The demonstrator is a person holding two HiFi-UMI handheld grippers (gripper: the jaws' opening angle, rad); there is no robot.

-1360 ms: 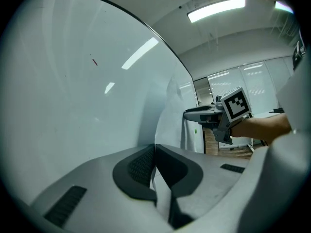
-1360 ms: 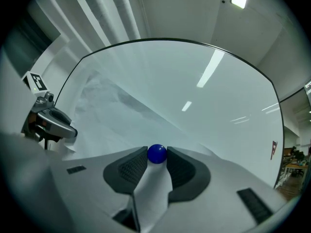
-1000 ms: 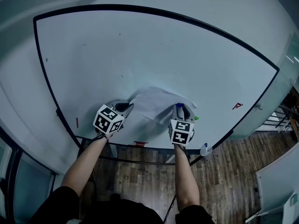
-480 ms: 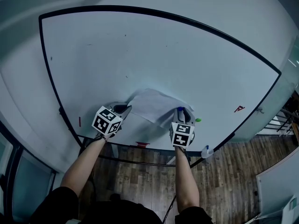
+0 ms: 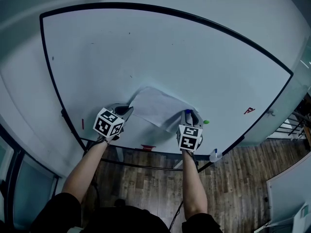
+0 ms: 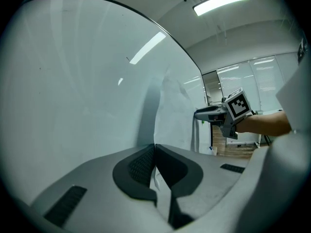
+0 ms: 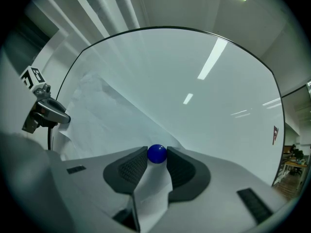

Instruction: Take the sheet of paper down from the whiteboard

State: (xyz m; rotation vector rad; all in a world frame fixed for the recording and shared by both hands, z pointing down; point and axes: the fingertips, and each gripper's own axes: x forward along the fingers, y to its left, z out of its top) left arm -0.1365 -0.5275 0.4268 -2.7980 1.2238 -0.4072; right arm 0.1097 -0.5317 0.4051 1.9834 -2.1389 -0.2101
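- White paper sheet (image 5: 155,106) hangs low on the glossy, black-framed whiteboard (image 5: 170,47), bowed off its surface and stretched between the two tools.
- The left tool (image 6: 154,147) is closed, pinching the sheet's left edge between its dark pads.
- The right tool (image 7: 156,159) clamps a small blue ball-shaped magnet (image 7: 156,153) at its tips. The sheet's lower right corner runs down between the jaws beneath the magnet.
- Compared with a second ago, the left tool sits slightly higher and has carried its corner up and to the left, so the sheet lies wider and tauter. The right tool has barely shifted.
- This suggests the sheet is coming free on the left, with the blue magnet probably its last hold. Whether anything pins the top edge is hard to tell from the head view.
- A small green magnet (image 5: 206,122) sits on the board just right of the right tool, clear of the sheet.
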